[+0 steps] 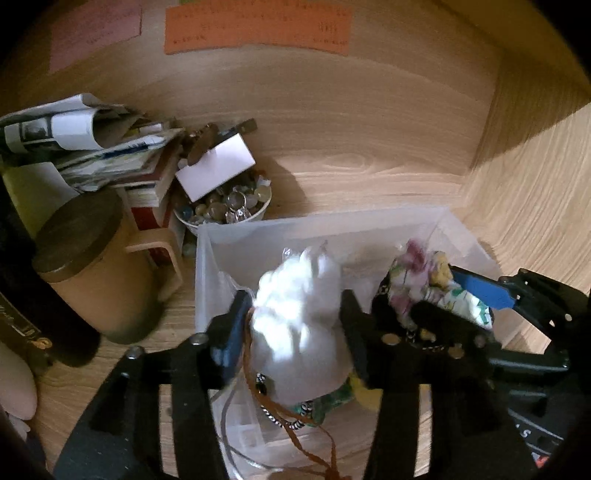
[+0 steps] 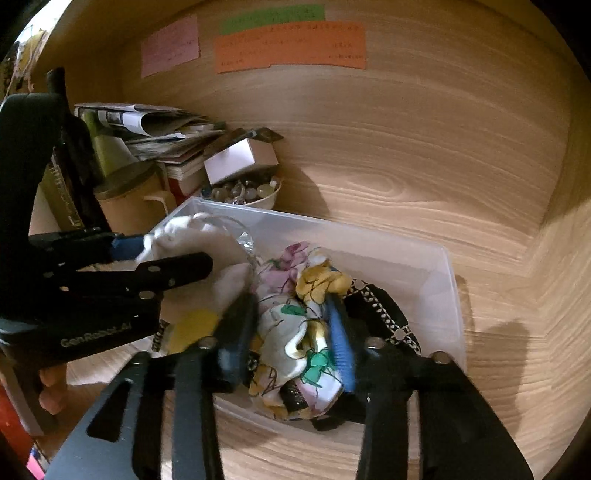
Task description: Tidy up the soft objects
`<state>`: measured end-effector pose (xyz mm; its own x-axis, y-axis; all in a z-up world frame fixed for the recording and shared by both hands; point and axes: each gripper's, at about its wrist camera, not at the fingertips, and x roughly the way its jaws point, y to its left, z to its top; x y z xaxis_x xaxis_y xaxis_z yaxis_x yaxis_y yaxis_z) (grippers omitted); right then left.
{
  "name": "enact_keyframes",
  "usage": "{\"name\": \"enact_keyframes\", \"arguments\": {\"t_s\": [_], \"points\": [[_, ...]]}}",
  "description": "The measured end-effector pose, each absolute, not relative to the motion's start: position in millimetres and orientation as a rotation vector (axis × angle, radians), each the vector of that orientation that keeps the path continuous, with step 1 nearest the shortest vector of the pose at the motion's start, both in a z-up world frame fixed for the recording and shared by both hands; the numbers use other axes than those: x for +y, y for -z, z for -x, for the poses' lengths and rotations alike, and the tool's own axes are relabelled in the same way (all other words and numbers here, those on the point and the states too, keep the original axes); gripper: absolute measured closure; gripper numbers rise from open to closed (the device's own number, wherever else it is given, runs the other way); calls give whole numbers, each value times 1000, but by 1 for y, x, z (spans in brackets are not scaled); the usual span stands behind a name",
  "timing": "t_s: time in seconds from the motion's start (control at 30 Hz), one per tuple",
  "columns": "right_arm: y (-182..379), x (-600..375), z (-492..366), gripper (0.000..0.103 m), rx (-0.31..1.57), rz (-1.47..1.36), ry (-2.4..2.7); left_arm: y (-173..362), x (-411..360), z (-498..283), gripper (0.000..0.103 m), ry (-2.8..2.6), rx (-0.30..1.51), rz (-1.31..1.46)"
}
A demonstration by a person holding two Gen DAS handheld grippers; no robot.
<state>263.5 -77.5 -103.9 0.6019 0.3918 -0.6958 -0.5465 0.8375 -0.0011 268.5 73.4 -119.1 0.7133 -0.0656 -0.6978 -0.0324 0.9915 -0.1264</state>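
Observation:
A clear plastic bin (image 1: 317,225) stands on the wooden shelf; it also shows in the right wrist view (image 2: 447,291). My left gripper (image 1: 293,314) is shut on a white soft bundle (image 1: 299,314) over the bin's left half; the bundle also shows in the right wrist view (image 2: 192,240). My right gripper (image 2: 295,332) is shut on a floral cloth (image 2: 295,332) over the bin's middle; the cloth also shows in the left wrist view (image 1: 424,280). A black strap with a chain pattern (image 2: 388,317) and something yellow (image 2: 192,328) lie in the bin.
A white bowl of glass stones (image 1: 229,206) with a white box (image 1: 218,166) on it stands behind the bin. A tan lidded mug (image 1: 92,266), stacked books and papers (image 1: 92,147) sit at left. Colored notes (image 1: 258,27) hang on the back wall.

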Motion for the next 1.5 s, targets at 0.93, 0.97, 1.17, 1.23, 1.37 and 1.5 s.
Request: {"name": "enact_keyframes", "arguments": {"t_s": [0.93,0.97,1.17,1.23,1.37,1.5], "points": [[-19,-164,-140,29,295,87,-562,-9,40,-103,20,44,281,66],[-21,-167,-134,24,282,79,-566,-11,38,-98,12,41,273,64],[-27,-174,-112,15,232,70,-572,-20,30,-70,1,2,209,54],[-29,-176,-106,7,220,65,-573,-21,28,-63,0,5,201,52],[-29,-176,-96,0,190,69,-564,-23,26,-52,0,9,185,43],[-29,-175,-91,0,189,69,-569,-24,23,-45,0,16,177,41]]}}
